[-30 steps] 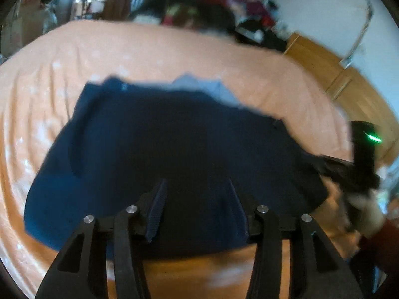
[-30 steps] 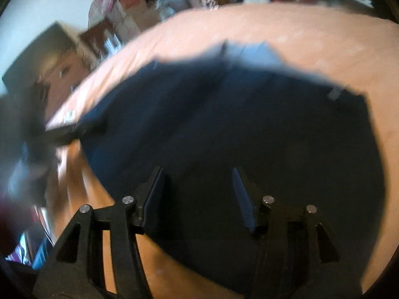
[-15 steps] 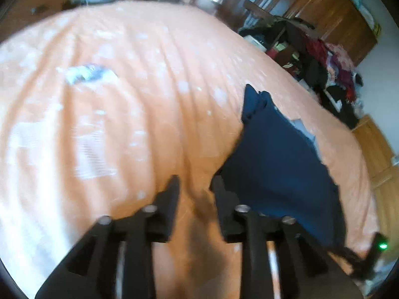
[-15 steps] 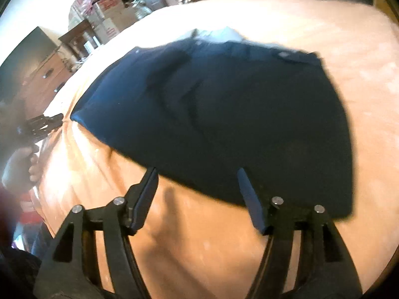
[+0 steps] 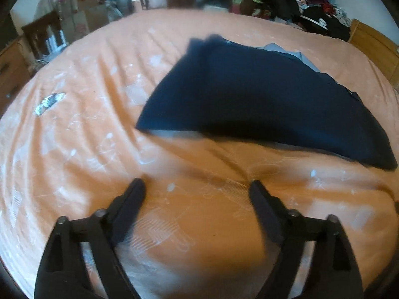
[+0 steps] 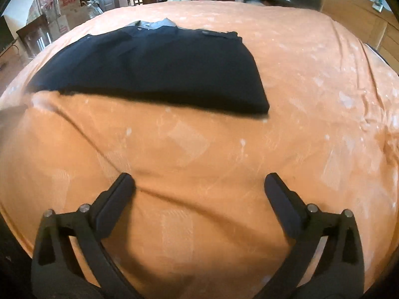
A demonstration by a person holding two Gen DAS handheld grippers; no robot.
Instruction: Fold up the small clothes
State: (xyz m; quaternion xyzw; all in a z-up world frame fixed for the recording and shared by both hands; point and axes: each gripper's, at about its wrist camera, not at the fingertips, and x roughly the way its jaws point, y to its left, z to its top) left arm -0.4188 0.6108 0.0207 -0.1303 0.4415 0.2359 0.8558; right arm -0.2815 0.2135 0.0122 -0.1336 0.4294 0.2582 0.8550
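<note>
Orange bedspread (image 6: 311,79), navy garment (image 6: 159,74) beyond jaws

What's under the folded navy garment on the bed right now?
The folded navy garment lies on the orange patterned bedspread. A pale grey fabric edge pokes out at its far side. Whatever else lies beneath is covered.

My left gripper (image 5: 195,185): jaws spread wide, nothing between them, fingers angled forward and down. My right gripper (image 6: 199,180): jaws likewise wide apart, empty, same forward tilt.
</note>
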